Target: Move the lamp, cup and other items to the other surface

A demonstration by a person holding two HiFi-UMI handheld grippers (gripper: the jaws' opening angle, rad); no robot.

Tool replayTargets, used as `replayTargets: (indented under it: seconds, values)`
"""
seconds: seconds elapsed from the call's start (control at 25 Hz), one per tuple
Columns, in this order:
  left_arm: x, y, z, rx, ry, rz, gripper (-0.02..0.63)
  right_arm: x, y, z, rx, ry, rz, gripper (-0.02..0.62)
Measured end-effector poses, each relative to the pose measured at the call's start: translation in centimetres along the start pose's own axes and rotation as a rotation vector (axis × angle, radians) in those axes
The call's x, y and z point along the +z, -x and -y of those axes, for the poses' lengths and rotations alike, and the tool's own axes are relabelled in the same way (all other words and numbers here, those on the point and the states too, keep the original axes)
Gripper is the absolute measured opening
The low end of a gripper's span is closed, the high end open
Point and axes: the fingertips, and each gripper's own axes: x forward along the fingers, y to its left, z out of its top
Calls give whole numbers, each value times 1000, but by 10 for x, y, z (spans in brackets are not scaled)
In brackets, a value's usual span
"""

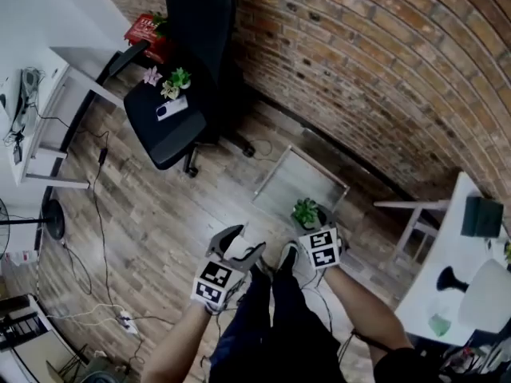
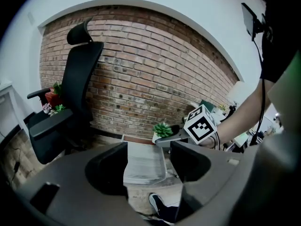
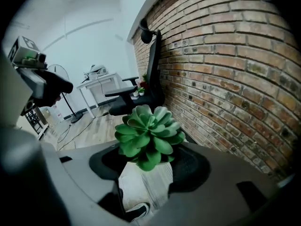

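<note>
left hand-held gripper (image 1: 242,250): jaws wide, nothing between them | right hand-held gripper (image 1: 313,223): clamped on potted succulent (image 3: 148,135), held above wooden floor (image 1: 160,230) beside brick wall (image 1: 359,78) | office chair (image 1: 156,122): small plants (image 1: 176,80) on seat, well apart from both grippers

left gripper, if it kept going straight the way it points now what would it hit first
Most likely the grey rectangular panel lying on the floor: it shows between the jaws of the open, empty left gripper. The brick wall stands just behind it, and depth is hard to judge.
</note>
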Motion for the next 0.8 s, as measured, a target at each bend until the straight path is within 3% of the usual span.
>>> replayTargets:
  seconds: [0.16,0.32,0.44,0.64,0.8]
  values:
    - [29,32,27,2,-22,-7,279,23,62,-1,-7,6,-16,265]
    - [67,65,35,50,-52,64,279,38,121,-7,-18,-18,-25,265]
    - [100,74,35,64,-78,116,279,59,145,4,-39,-13,32,265]
    - [124,77,41,28,-100,145,279,82,182,16,-79,-31,110,265]
    - [135,65,57,-51,-146,155,279,78,217,34,-183,-81,120,265]
